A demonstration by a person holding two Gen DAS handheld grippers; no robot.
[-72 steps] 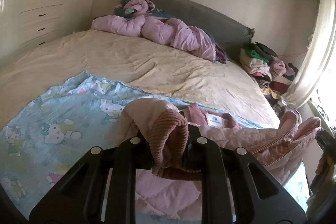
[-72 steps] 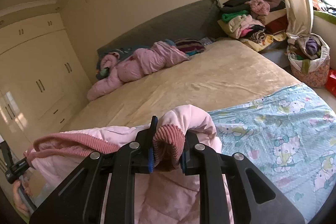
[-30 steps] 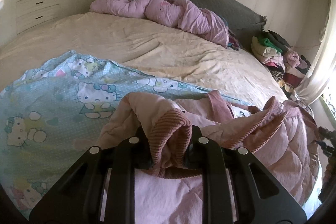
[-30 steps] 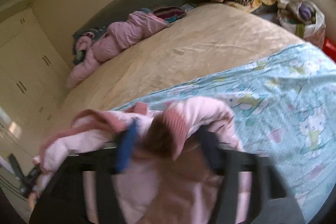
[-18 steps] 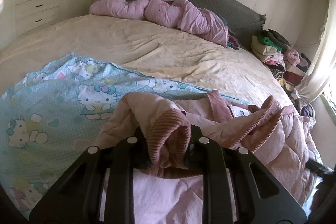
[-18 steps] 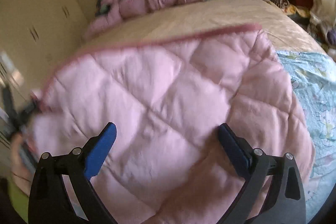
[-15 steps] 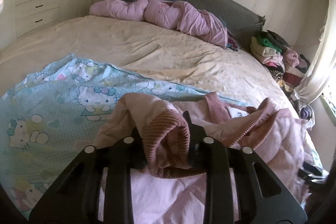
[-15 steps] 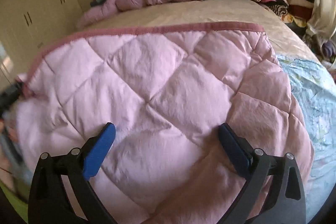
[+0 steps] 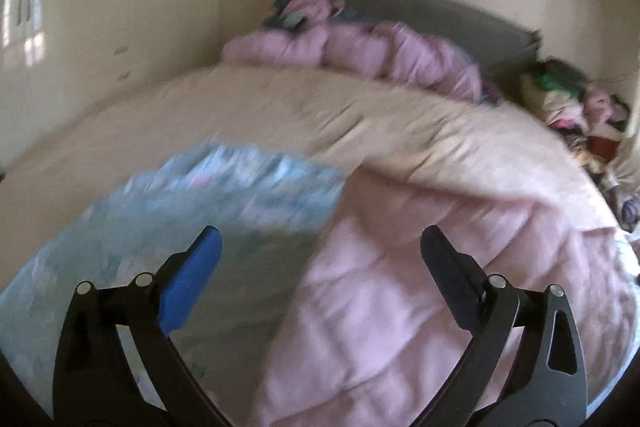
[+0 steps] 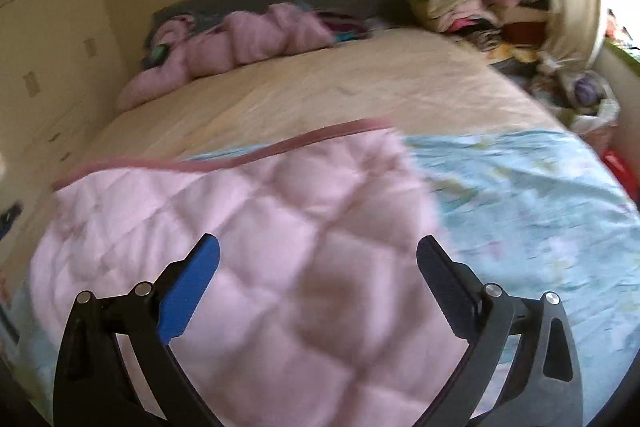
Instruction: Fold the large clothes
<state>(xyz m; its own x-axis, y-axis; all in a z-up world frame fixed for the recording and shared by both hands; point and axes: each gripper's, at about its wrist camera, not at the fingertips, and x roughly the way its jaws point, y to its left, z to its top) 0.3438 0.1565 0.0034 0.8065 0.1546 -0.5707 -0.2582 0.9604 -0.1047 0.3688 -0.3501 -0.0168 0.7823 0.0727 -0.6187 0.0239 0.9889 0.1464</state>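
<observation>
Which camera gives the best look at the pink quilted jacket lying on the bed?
The right wrist view: the pink quilted jacket fills its lower left, showing diamond stitching and the darker pink trimmed edge. The left wrist view is blurrier, showing the jacket only as a pale pink mass at lower right.

Each hand-held gripper (image 9: 320,247) black, silver screws, one blue pad
</observation>
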